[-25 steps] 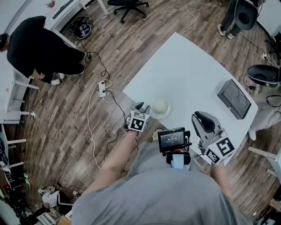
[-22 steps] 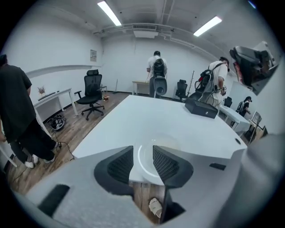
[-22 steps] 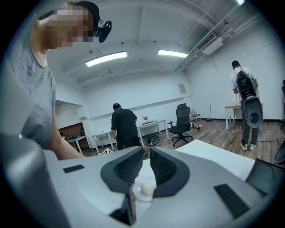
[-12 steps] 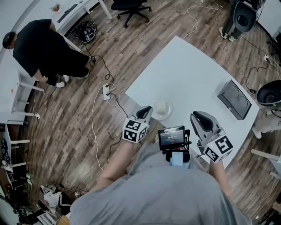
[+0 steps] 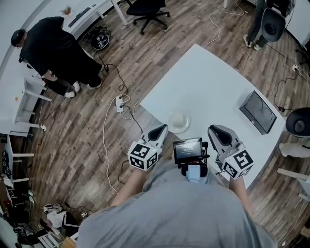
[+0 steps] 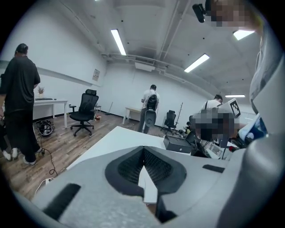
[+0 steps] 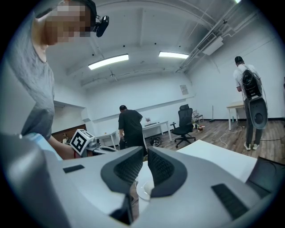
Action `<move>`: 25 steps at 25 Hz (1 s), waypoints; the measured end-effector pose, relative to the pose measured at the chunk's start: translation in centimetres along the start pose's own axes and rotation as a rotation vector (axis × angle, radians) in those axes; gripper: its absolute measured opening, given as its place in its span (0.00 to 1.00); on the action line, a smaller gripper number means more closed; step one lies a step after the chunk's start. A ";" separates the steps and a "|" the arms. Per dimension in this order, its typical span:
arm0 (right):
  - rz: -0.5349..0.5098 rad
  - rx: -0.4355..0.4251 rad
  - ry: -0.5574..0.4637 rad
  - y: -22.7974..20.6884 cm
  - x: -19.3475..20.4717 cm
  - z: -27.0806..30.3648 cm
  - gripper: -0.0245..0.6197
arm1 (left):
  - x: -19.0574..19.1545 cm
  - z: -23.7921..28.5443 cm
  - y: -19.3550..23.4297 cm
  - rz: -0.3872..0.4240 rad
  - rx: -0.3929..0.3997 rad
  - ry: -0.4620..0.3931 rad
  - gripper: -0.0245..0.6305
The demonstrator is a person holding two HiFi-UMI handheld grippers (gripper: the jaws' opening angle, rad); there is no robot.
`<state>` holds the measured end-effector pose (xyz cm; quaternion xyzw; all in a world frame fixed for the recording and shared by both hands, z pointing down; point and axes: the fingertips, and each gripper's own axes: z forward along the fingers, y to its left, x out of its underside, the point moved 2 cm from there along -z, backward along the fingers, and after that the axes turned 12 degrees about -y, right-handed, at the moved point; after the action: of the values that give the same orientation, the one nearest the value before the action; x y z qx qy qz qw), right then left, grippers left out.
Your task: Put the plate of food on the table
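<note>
The clear plate of food (image 5: 178,121) rests on the white table (image 5: 213,82) near its front edge, and nothing is touching it. My left gripper (image 5: 160,130) hovers off the table's front edge, just short of the plate on its left, jaws shut and empty (image 6: 143,150). To the right of the plate, my right gripper (image 5: 219,132) hangs over the table's near edge, its pads (image 7: 156,171) nearly together with nothing between them. In the right gripper view the plate (image 7: 143,190) shows below the jaws.
A black box (image 5: 258,111) lies at the table's right side. Cables and a power strip (image 5: 119,103) run over the wood floor to the left. A person in black (image 5: 53,51) bends at a white desk at far left. An office chair (image 5: 145,7) stands beyond the table.
The left gripper has drawn back from the plate's left rim toward the person, and its jaws have closed. The plate stays on the table. The right gripper has barely moved.
</note>
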<state>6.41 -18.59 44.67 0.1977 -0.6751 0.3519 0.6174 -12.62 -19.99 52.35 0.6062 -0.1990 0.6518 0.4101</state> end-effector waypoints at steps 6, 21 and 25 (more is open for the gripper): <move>-0.008 -0.006 0.006 0.3 0.4 -0.2 0.09 | -1.4 -0.9 -1.6 -0.014 0.048 -0.085 0.07; -0.044 0.008 0.044 0.7 0.4 -0.9 0.09 | -2.7 -0.9 -1.9 0.012 0.073 -0.102 0.07; -0.049 0.009 0.044 0.8 0.4 -0.9 0.09 | -2.7 -0.8 -1.9 0.012 0.081 -0.104 0.07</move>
<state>6.40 -17.39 44.87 0.2090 -0.6548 0.3441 0.6397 -11.79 -19.07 49.21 0.6543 -0.1971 0.6293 0.3702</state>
